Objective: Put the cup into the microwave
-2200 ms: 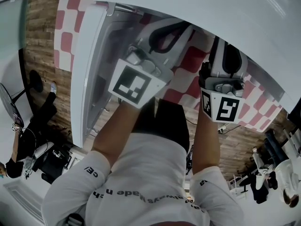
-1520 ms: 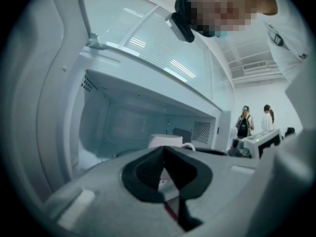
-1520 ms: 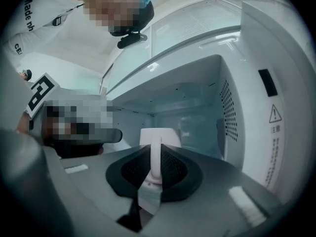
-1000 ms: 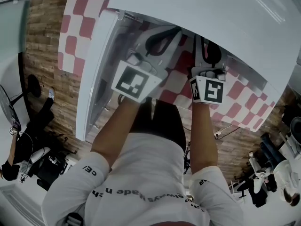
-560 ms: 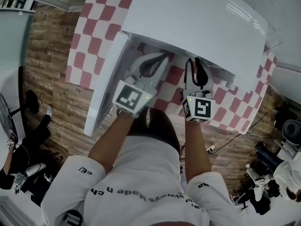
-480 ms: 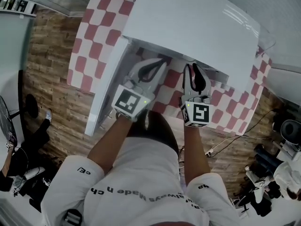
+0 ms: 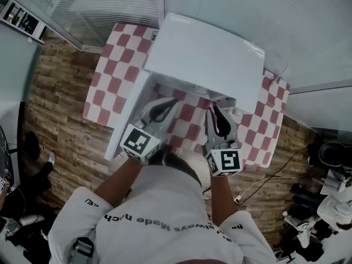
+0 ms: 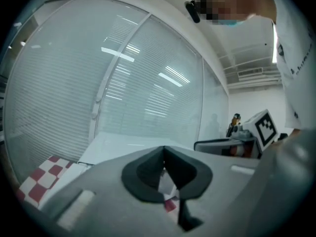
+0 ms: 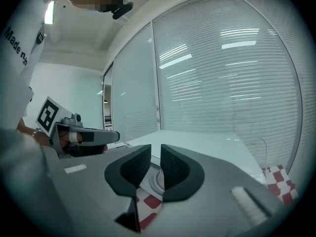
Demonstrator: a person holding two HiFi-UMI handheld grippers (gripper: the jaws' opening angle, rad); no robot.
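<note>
The cup I can't pick out for sure: a pale round rim (image 9: 157,180) shows just past my right jaws, low in the mouth of the microwave (image 7: 203,56), and it may be the cup, which would mean it is already inside. The microwave stands at the back edge of the bench (image 7: 107,76), and its door (image 7: 127,117) swings out toward the left front, left wide so both tools can pass. My right hand-held gripper (image 9: 156,159) carries nothing, its pads barely apart with only a thin slit between them. My left hand-held gripper (image 8: 164,154) is clenched tip to tip on nothing. Both hang side by side over the front edge of the bench and point into the opening, which I read as backing off after a placement, with the left one nearest the door for closing it. 2.2 s ago both grippers reached deep under the microwave's top and filled the head view. Now they have drawn back toward me, and the whole microwave and the bench corners show.
</note>
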